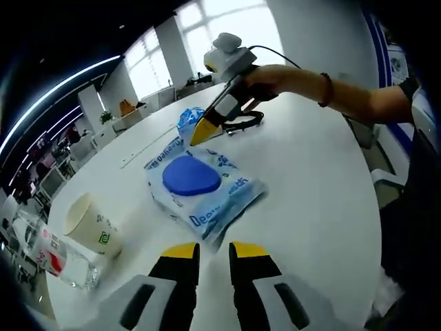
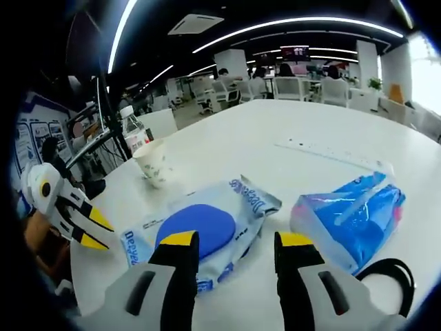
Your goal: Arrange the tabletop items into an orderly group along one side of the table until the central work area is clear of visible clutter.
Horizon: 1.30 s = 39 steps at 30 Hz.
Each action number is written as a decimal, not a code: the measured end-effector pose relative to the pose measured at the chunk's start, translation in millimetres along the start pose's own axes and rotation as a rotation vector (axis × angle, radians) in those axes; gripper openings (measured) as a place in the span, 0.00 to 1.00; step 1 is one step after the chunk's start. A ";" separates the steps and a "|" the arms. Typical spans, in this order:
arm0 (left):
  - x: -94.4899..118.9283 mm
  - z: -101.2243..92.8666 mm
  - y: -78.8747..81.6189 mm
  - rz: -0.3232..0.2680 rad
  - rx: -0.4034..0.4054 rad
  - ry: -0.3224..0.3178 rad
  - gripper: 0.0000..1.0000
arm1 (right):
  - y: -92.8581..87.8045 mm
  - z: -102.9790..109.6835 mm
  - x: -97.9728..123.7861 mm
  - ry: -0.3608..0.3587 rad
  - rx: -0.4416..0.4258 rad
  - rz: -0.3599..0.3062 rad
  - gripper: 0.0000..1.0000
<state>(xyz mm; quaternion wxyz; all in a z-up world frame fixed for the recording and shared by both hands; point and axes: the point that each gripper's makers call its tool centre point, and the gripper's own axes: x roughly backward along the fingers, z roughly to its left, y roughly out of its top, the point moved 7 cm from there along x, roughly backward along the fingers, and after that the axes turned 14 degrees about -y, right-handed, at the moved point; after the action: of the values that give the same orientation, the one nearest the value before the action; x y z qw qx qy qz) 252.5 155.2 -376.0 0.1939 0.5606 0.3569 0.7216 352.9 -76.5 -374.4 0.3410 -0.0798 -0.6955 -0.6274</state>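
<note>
The left tongs [image 1: 213, 254] stand with their yellow-tipped jaws slightly apart and nothing between them, low over the white table [image 1: 317, 193], just short of the near edge of a flat wipes packet [image 1: 205, 185] with a blue oval lid. The right tongs [image 2: 237, 248] are open wider, also empty, their jaws hovering over the table with that same wipes packet [image 2: 200, 231] under and ahead of the left jaw and a crumpled blue plastic bag [image 2: 353, 215] just beyond the right jaw.

In the left gripper view the right tongs [image 1: 204, 131] come in from the far side, held by a person's hand [image 1: 265, 77], tips pointing down close to the blue plastic bag [image 1: 189, 118]; whether they touch it cannot be told. A black cable loop [image 1: 242, 124] lies just beside the bag. In the right gripper view the left tongs [image 2: 96, 231] show at the left edge, near the packet's end.

The packet lies near the middle of the table, the bag just beside it. Well apart from them, near the table's edge, a paper cup [image 1: 93, 226] stands upright with a clear water bottle [image 1: 52, 255] close beside it; in the right gripper view the cup [image 2: 154, 163] stands in front of the bottle [image 2: 135, 136]. A long thin strip [image 2: 324, 156] lies flat on the table beyond the bag. Office desks and chairs [image 2: 296, 86] fill the background.
</note>
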 end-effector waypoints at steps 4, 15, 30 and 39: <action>-3.4 1.2 -1.7 0.042 -0.031 0.028 0.16 | 0.4 -1.8 -6.2 -0.003 -0.011 -0.002 0.41; -8.4 2.3 2.0 0.027 -0.024 0.027 0.16 | 4.9 -4.8 -19.5 0.000 -0.048 0.001 0.39; -18.1 11.6 1.5 -0.002 0.038 0.010 0.18 | 6.4 -6.5 -34.2 -0.019 -0.067 0.005 0.33; -26.1 13.4 2.6 -0.001 0.029 -0.008 0.18 | 3.9 -11.2 -41.6 -0.033 -0.086 0.012 0.25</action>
<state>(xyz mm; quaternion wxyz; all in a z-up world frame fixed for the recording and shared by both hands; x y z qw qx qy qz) 273.2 139.7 -390.1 0.1876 0.5660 0.3668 0.7141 390.5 -72.8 -395.3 0.3298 -0.1089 -0.6730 -0.6531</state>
